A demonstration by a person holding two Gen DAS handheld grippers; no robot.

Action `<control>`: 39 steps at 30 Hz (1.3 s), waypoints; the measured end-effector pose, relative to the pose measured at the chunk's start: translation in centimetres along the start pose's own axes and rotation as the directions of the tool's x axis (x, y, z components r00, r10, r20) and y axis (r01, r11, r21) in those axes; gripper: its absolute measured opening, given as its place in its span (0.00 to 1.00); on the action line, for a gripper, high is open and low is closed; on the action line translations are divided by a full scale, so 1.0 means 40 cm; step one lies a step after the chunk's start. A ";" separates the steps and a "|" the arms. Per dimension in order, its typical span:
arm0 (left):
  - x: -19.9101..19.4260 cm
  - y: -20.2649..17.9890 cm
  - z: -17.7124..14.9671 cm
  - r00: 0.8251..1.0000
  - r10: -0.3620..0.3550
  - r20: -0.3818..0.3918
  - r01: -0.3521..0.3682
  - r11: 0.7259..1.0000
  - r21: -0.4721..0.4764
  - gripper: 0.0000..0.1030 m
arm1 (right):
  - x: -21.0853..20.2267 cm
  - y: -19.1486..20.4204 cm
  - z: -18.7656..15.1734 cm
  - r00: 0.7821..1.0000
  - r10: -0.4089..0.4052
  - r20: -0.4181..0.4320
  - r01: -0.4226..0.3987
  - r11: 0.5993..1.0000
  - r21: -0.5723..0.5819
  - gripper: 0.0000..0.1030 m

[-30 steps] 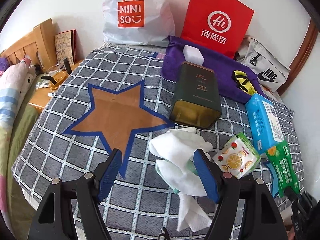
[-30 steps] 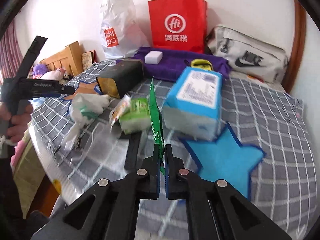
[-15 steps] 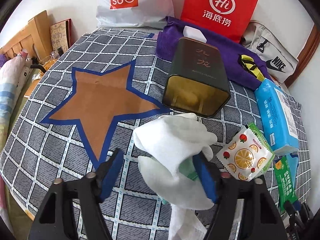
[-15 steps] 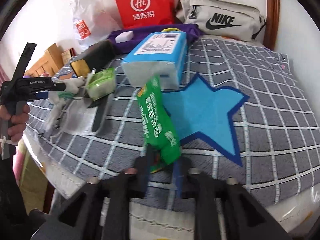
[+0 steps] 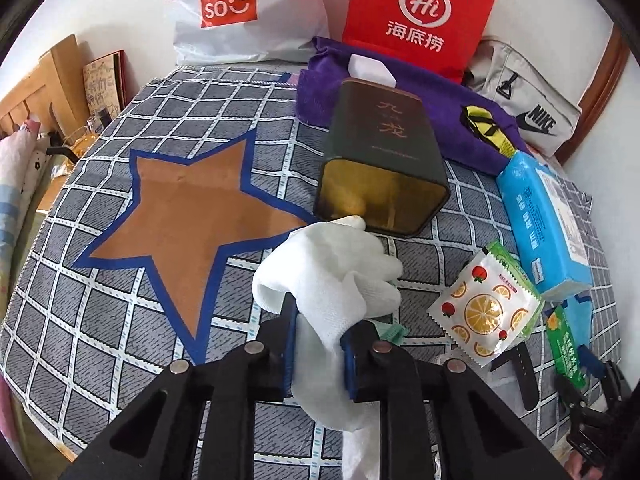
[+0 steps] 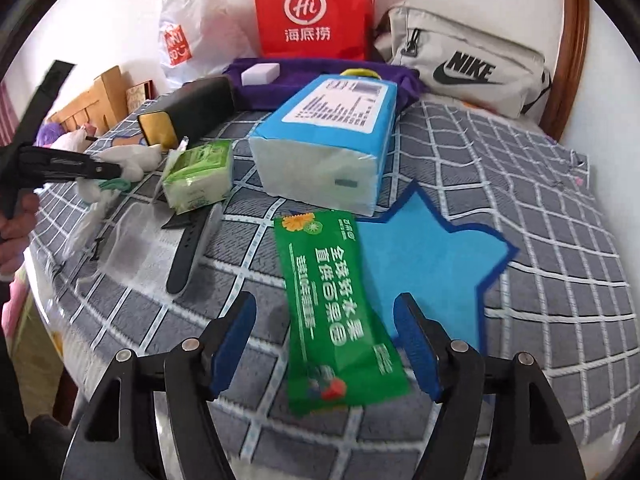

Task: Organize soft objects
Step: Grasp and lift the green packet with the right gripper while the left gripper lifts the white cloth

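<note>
My left gripper [image 5: 318, 350] is shut on a bunched white cloth [image 5: 332, 272], just right of the brown star patch [image 5: 188, 216] on the checked cover. The cloth also shows in the right wrist view [image 6: 132, 160]. My right gripper [image 6: 326, 344] is open, and a green snack packet [image 6: 332, 308] lies flat between its fingers, its upper right edge overlapping the blue star patch [image 6: 432, 264]. A blue tissue pack [image 6: 328, 136], a small green tissue pack [image 6: 200, 176] and a fruit-print sachet [image 5: 486, 306] lie nearby.
A dark green tin [image 5: 380, 156] lies on its side beyond the cloth. A purple towel [image 5: 432, 96], red bag [image 5: 420, 16], white Miniso bag [image 5: 240, 8] and grey Nike pouch [image 6: 468, 60] line the back. A black watch strap [image 6: 188, 248] lies near the bed's front edge.
My left gripper has closed on the white cloth. My right gripper has opened and let go of the green packet, which now lies flat by the blue star.
</note>
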State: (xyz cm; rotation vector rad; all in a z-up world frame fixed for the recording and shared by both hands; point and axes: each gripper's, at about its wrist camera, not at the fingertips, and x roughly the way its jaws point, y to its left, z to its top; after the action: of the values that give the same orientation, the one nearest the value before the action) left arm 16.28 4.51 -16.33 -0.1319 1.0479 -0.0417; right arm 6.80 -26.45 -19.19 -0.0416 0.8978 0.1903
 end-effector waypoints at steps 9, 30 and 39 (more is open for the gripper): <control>-0.069 0.024 0.024 0.998 -0.029 0.064 0.030 0.999 -0.013 0.13 | 0.014 -0.004 0.019 1.000 0.029 -0.011 -0.028 0.998 0.052 0.28; -0.190 -0.017 0.088 0.988 -0.078 0.137 0.080 0.997 -0.011 0.13 | -0.146 -0.017 0.123 0.996 0.037 0.082 -0.046 0.993 0.105 0.27; -0.218 -0.037 0.142 0.983 -0.087 0.163 0.089 0.996 -0.001 0.13 | -0.164 -0.018 0.203 0.993 0.039 0.110 -0.050 0.994 0.100 0.27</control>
State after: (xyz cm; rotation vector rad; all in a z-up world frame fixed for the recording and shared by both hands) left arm 16.88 4.41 -5.86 -0.1865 0.8791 -0.1048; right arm 9.23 -27.19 -9.04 0.0836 0.7999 0.1866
